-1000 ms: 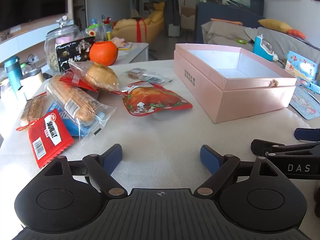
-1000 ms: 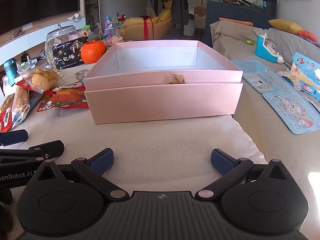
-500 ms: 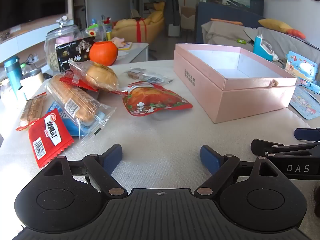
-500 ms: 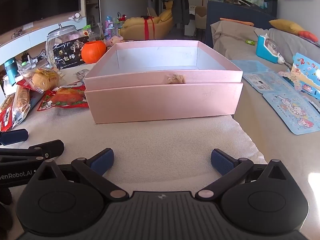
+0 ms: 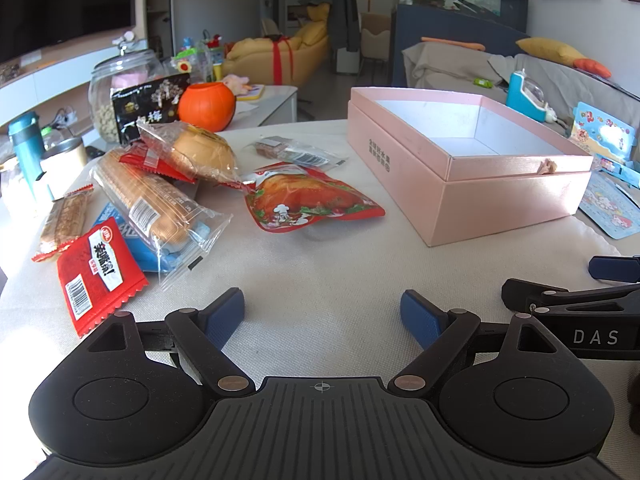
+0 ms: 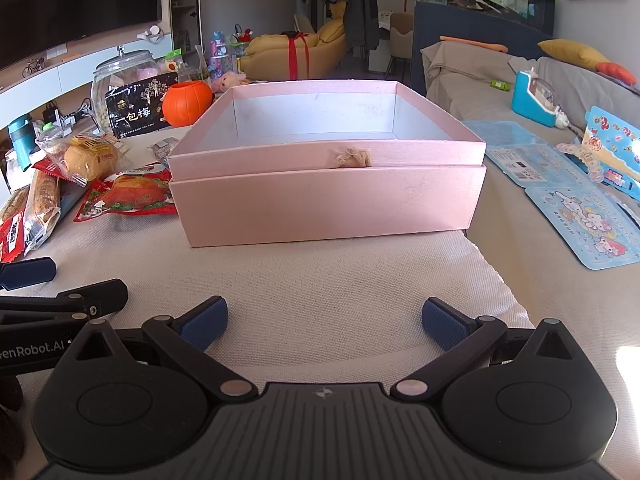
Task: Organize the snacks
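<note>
An open, empty pink box (image 5: 508,196) (image 6: 328,204) stands on the cloth-covered table. Left of it lie several snack packets: a red chicken packet (image 5: 308,200) (image 6: 132,196), a bun in clear wrap (image 5: 200,154) (image 6: 90,156), a long roll in clear wrap (image 5: 148,208), a small red packet (image 5: 96,276), a thin bar (image 5: 64,220) and a small clear packet (image 5: 296,152). My left gripper (image 5: 322,312) is open and empty, low over the cloth in front of the snacks. My right gripper (image 6: 324,320) is open and empty in front of the box.
A black plum bag (image 5: 148,104), an orange pumpkin pot (image 5: 206,106) and a glass jar (image 5: 116,80) stand behind the snacks. Blue sticker sheets (image 6: 584,216) lie right of the box. A teal bottle (image 5: 26,148) stands at far left. The cloth's edge (image 6: 500,276) runs near the right gripper.
</note>
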